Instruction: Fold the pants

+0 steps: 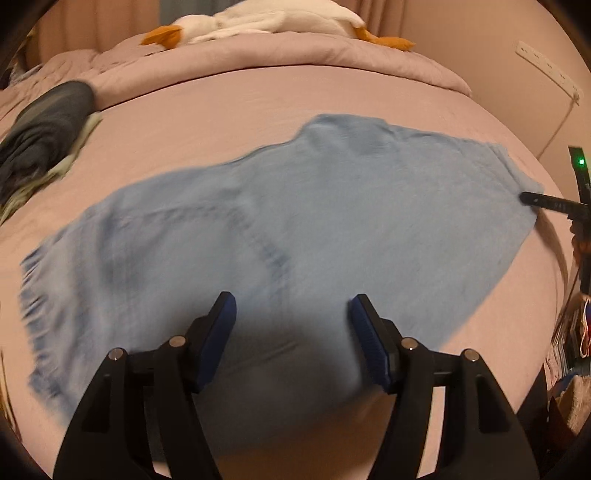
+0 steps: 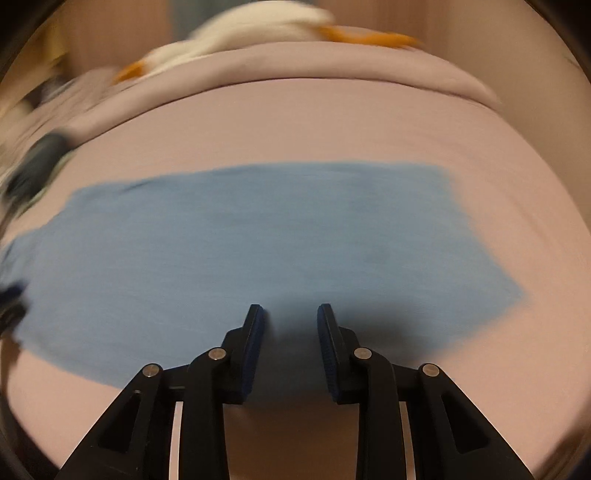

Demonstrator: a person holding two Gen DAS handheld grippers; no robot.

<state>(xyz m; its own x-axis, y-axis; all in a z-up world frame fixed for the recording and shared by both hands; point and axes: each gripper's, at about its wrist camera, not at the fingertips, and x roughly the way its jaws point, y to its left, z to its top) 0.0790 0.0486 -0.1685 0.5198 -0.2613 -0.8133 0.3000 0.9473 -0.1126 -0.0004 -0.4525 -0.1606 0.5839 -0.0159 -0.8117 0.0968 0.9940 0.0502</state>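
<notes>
A pair of light blue pants (image 1: 295,221) is seen spread flat on a pale pink bed sheet (image 1: 221,110), filling the middle of the left wrist view from the lower left to the right edge; a frayed hem is made out at the lower left of that frame, though the cloth is blurred. The left gripper (image 1: 291,306) is shown at the bottom centre of its view with the jaws held well apart above the pants, and nothing is gripped between the blue pads (image 1: 221,332). In the right wrist view the pants (image 2: 258,240) are seen as a broad blue band across the middle of the frame, heavily smeared. The right gripper (image 2: 290,314) is placed at the bottom centre there, its jaws parted by a narrower gap; no cloth is pinched, and only shadowed fabric is seen behind the gap. At the right edge of the left wrist view a dark finger of the right gripper (image 1: 535,201) is seen at the pants' far corner; whether it touches the cloth cannot be told. A folded dark garment (image 1: 44,122) lies at the upper left of the left wrist view, well apart from the pants. A white and orange plush toy (image 1: 258,18) rests on a bunched pink quilt (image 1: 295,59) along the top of the frame, and a white power strip (image 1: 546,66) is seen at the upper right.
</notes>
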